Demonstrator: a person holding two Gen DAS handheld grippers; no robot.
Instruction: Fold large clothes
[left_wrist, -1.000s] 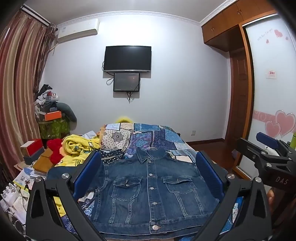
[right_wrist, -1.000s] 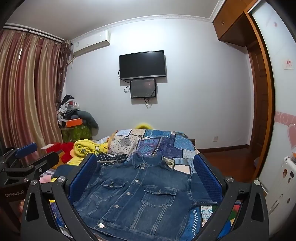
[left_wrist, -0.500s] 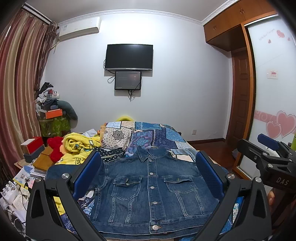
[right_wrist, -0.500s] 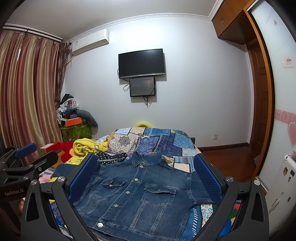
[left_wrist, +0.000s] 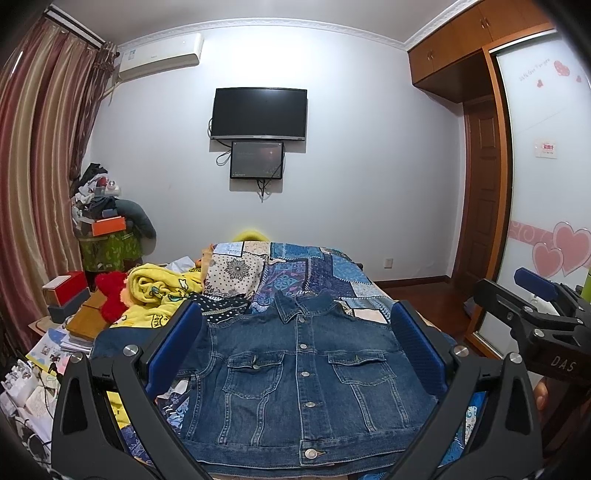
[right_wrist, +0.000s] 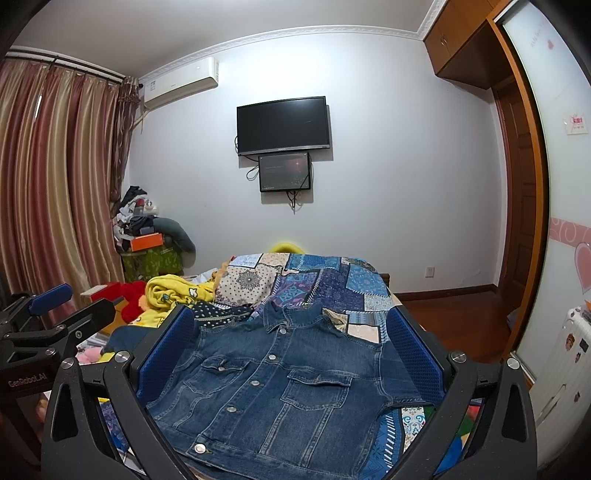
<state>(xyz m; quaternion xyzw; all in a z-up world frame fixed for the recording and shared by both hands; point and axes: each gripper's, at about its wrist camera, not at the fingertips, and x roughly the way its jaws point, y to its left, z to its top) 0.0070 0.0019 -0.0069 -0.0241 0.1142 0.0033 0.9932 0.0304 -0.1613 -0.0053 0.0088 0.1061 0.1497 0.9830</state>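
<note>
A blue denim jacket (left_wrist: 303, 373) lies buttoned and front side up on the bed, collar toward the far wall; it also shows in the right wrist view (right_wrist: 280, 384). My left gripper (left_wrist: 295, 332) is open and empty, held above the jacket's near hem. My right gripper (right_wrist: 290, 336) is open and empty, held above the jacket from the right. The right gripper shows at the right edge of the left wrist view (left_wrist: 535, 314). The left gripper shows at the left edge of the right wrist view (right_wrist: 55, 317). Neither touches the jacket.
A patchwork quilt (left_wrist: 314, 273) covers the bed. A yellow blanket (left_wrist: 159, 291) and a red plush toy (left_wrist: 110, 295) lie at the left. Boxes and papers (left_wrist: 62, 306) are stacked by the curtain. A wardrobe (left_wrist: 546, 184) stands at the right.
Both grippers have tilted slightly, so the jacket sits a little higher and nearer in view. Both stay open and the jacket has not moved.
</note>
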